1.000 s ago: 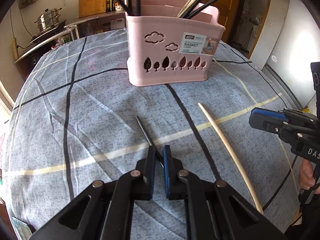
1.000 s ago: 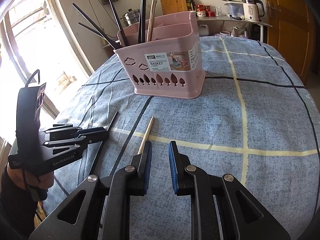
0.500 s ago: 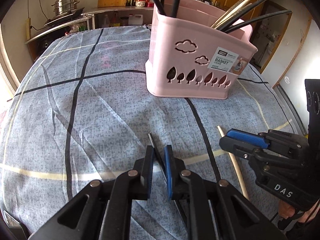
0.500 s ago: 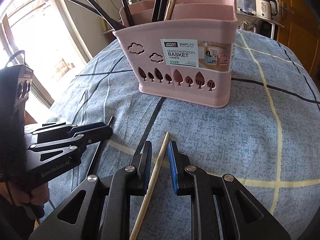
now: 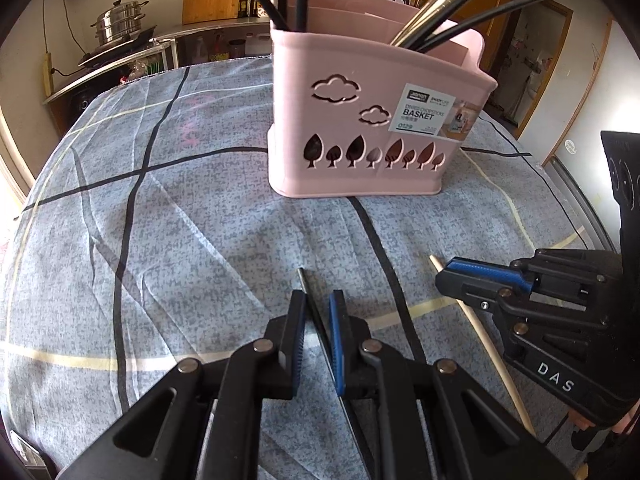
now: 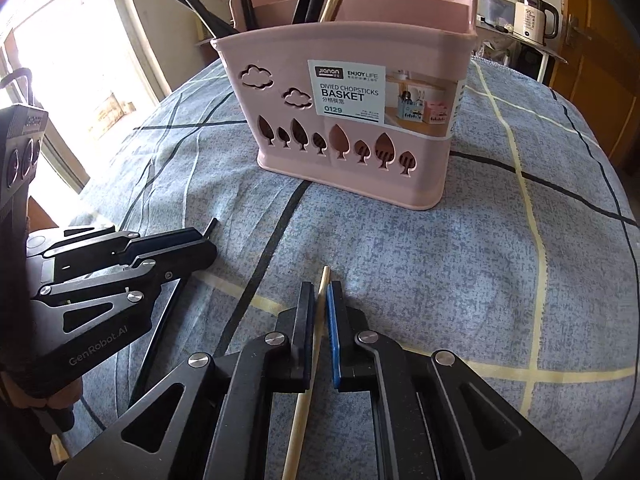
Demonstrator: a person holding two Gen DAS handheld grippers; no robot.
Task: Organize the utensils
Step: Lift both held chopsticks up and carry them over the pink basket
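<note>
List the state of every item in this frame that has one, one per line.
Left tongs: shut on the black chopstick.
Right tongs: just closed on the wooden chopstick.
Both chopsticks: lying on the tablecloth.
Pink basket: upright, holding chopsticks.

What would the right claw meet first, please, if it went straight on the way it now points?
Most likely the tablecloth just past its tips: the right claw, shut on the pale chopstick, points steeply down. The pink basket stands further ahead, though depth is unclear.

window (image 6: 60, 60): bright, left | door (image 6: 600, 60): wooden, right | counter (image 5: 160, 52): steamer pot (image 5: 120, 20)
</note>
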